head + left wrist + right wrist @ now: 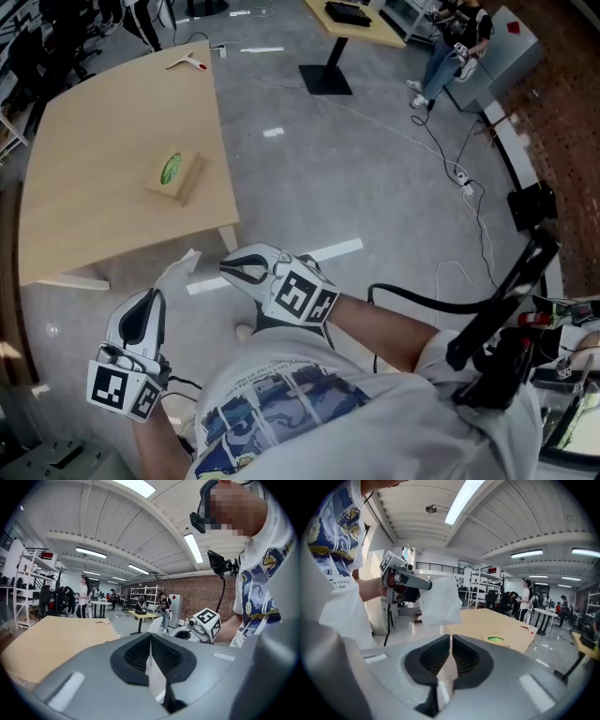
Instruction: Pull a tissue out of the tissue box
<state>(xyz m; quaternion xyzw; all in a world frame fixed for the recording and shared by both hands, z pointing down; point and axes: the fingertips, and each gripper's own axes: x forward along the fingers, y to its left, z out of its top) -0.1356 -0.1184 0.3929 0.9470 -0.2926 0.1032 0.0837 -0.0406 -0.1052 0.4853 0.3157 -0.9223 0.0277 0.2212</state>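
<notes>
The tissue box point(174, 175), tan with a green oval opening, lies on the wooden table point(103, 141) at the upper left; in the right gripper view its green opening point(495, 639) shows on the table top. My left gripper point(157, 296) is off the table's near edge, over the floor, shut on a white tissue point(178, 270) that sticks up from its tips. The right gripper view shows that tissue point(440, 599) hanging from the left gripper point(412, 582). My right gripper point(228, 266) is close by on the right, pointing left, jaws shut with nothing seen between them.
A grey concrete floor with a white tape strip point(314, 255) and cables point(459, 178) lies under me. A second table on a black base point(325, 75) stands behind, with a seated person point(450, 47) at the back right. Black gear point(511, 309) is by my right side.
</notes>
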